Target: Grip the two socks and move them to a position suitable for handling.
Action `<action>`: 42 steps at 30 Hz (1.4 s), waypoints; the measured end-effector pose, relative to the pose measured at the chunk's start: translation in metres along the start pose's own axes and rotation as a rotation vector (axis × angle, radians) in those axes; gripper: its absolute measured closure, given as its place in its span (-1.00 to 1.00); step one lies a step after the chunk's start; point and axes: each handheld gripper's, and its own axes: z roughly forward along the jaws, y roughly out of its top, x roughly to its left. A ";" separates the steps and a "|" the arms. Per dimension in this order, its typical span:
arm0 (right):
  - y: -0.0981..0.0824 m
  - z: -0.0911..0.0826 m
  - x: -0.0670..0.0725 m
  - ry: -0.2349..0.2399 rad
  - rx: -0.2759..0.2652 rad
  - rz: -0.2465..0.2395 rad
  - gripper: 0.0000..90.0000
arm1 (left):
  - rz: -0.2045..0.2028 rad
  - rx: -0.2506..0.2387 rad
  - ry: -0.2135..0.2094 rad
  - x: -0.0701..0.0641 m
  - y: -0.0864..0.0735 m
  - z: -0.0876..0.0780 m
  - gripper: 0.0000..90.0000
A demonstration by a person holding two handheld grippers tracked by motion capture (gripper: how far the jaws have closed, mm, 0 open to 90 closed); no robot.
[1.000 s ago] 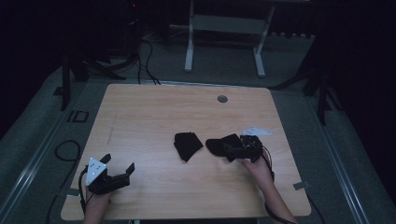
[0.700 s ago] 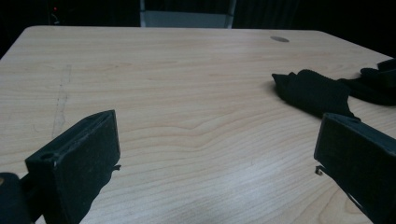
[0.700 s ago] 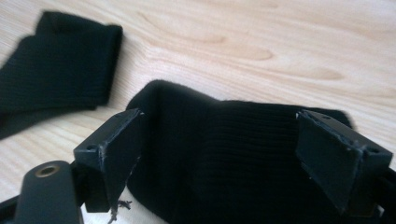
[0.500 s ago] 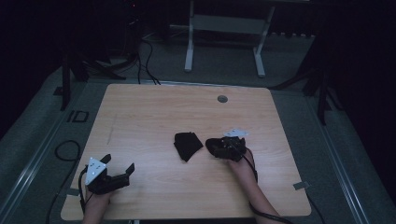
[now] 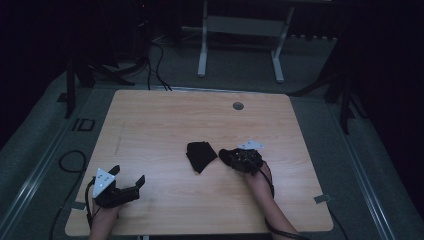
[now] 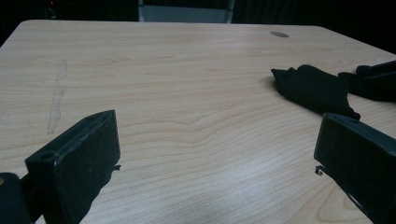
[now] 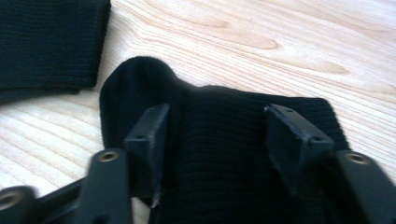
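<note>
Two black knit cloths lie on the wooden table [image 5: 165, 120]. One folded cloth [image 5: 201, 155] [image 6: 313, 88] [image 7: 46, 42] rests free near the middle. Just right of it lies the second cloth [image 5: 225, 155] [image 7: 140, 79], under my right gripper [image 5: 232, 159] [image 7: 217, 126]. That gripper's jaws have just been closing, and the knit is gathered into a ridge between them, touching both pads. My left gripper [image 5: 129, 174] [image 6: 217, 140] stands open at the front left with only bare table between its jaws.
A round cable hole [image 5: 238, 106] [image 6: 279, 34] sits near the table's far edge. Behind the table stands a white metal frame [image 5: 240, 30] on the carpet. Cables [image 5: 67, 160] lie on the floor at the left.
My right gripper has shifted left and down onto the second cloth, and its jaws have narrowed around the fabric. The left gripper and the folded cloth have kept still.
</note>
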 end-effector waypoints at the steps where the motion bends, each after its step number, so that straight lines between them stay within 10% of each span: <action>1: -0.001 -0.001 0.001 -0.008 -0.008 -0.010 0.24 | 0.001 0.000 -0.001 0.000 0.000 0.000 -0.99; 7: 0.000 -0.003 0.006 -0.049 -0.002 -0.089 0.70 | 0.003 0.007 -0.005 0.000 0.000 0.001 -0.99; 11: 0.002 -0.012 0.000 -0.022 -0.017 -0.033 0.73 | -0.009 0.001 -0.003 0.001 0.000 0.001 -0.99; 20: 0.022 -0.080 -0.006 0.044 -0.143 -0.034 0.73 | -0.012 0.002 -0.010 0.000 0.000 0.002 -0.99; 28: 0.015 -0.125 0.021 0.133 -0.199 -0.042 0.73 | -0.011 0.002 -0.011 0.000 0.001 0.002 -0.99; 42: -0.046 -0.081 0.069 0.164 -0.043 -0.038 0.71 | 0.000 0.004 -0.031 -0.004 0.002 0.003 -0.99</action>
